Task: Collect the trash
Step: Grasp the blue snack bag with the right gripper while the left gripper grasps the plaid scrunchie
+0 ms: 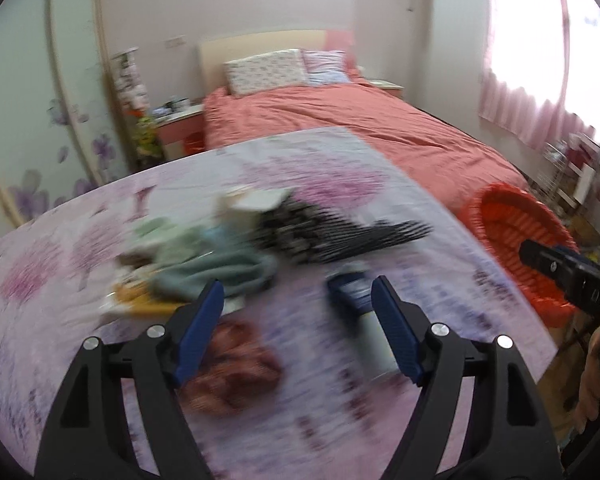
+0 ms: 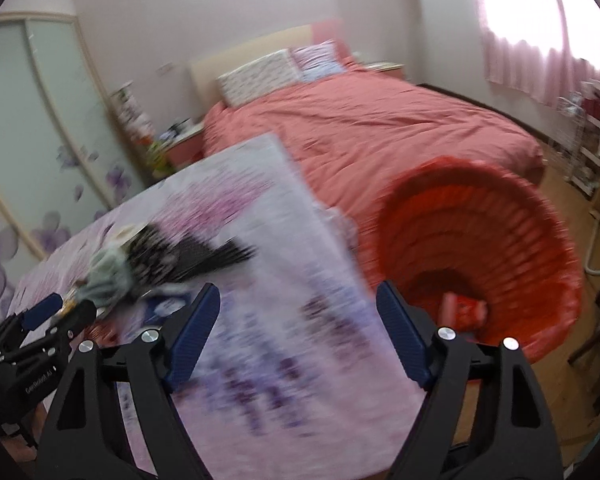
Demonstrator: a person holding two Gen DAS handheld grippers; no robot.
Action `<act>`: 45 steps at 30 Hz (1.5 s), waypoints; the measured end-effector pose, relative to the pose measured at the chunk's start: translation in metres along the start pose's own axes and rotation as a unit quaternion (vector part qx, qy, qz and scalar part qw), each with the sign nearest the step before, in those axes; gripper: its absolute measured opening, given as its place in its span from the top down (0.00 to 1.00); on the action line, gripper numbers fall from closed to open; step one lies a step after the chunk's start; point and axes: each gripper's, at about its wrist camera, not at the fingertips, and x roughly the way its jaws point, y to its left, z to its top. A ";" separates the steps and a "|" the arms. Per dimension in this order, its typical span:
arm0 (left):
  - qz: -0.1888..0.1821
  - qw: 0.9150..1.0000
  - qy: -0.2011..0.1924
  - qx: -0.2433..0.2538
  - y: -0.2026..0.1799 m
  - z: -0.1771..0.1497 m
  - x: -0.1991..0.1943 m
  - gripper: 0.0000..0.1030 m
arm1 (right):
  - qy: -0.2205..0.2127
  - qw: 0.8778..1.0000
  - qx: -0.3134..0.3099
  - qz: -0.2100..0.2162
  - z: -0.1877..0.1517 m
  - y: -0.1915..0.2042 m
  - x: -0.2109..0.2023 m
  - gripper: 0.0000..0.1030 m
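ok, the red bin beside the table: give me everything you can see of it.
The round red bin has ribbed, slatted-looking walls, and what looks like a thin red plastic liner is bunched over its rim. It looks like plastic. It stands upright and open-topped on the wooden floor, off the corner of the table with the pink floral cloth, with the foot of the bed in salmon-pink bedding behind it. A red packet lies at the bottom; the rest of the inside looks bare. Neither gripper touches it. Motion blur hides finer detail.

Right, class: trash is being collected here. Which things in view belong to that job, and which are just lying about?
Job:
red bin
red packet in it
brown crumpled scrap
blue-and-white packet

Lying about:
green cloth
black folding fan
pillows
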 end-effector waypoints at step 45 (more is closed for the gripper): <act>-0.020 0.986 0.078 -0.147 0.091 -0.059 0.054 0.62 | 0.068 0.996 -0.061 0.002 -0.045 0.074 0.046 0.58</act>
